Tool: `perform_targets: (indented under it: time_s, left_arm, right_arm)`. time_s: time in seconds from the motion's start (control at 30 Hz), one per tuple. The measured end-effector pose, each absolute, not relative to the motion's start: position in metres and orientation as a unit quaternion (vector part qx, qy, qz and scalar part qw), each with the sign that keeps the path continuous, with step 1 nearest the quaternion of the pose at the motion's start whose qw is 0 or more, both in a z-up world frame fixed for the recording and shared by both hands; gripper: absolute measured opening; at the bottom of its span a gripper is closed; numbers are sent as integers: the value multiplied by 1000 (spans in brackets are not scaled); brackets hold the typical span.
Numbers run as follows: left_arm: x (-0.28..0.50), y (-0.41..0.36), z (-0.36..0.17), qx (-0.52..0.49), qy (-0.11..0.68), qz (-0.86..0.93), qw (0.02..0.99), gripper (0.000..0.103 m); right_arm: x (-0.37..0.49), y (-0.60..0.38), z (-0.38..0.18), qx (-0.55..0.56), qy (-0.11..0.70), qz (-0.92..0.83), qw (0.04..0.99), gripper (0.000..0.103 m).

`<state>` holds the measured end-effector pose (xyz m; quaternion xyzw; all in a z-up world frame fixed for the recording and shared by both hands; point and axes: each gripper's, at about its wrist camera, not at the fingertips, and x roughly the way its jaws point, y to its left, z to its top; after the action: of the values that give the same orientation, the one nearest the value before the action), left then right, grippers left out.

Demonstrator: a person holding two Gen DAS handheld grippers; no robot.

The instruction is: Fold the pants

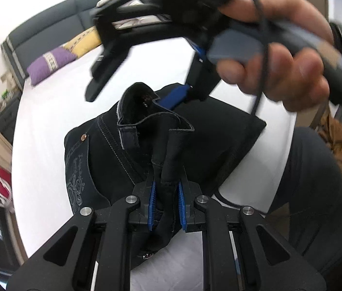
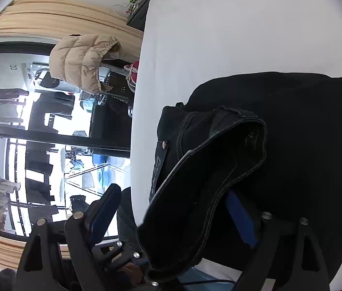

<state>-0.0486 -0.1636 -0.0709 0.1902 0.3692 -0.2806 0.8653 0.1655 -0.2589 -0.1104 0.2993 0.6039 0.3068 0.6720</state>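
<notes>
Black denim pants lie folded on a white bed, waistband raised. My left gripper is shut on a bunched part of the waistband, blue pads pressing the cloth. My right gripper shows above in the left wrist view, held in a hand; its jaws are wide apart and one blue finger sits inside the waistband. In the right wrist view the pants fill the right side and the waistband drapes between the spread fingers of my right gripper.
A dark headboard with purple and yellow pillows stands at the bed's far end. A beige puffer jacket hangs by a window left of the bed. The person's dark-clad leg is at the bed's near right edge.
</notes>
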Motion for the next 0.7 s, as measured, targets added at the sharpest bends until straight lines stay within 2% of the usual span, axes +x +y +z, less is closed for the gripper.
perform_targets:
  time_s: [0.1,0.13,0.17,0.23,0.3,0.37,0.7]
  left_arm:
    - [-51,-168,-73,205,368,-284,861,14]
    - [-51,-169,-74,207,369,-285,860,14]
    - [-51,-170,-75,208,370,-286,859,14]
    - [-50,-171,-77,211,372,-290,856,14]
    - [-48,-174,-78,214,372,-293,854,14]
    - [-45,-179,-79,217,372,-298,852,14]
    - [-22,-231,-64,233,348,-347,839,14]
  right_arm:
    - [164,-263,-117,275,613,295,679,74]
    - [164,-265,-119,269,614,293,682,63]
    - [164,-266,-121,268,613,293,684,47]
    - [165,-274,-125,265,610,288,689,28]
    - [166,-282,-128,262,606,280,696,17]
    - [164,-288,-126,248,599,274,710,13]
    - [171,-341,-103,216,568,256,752,11]
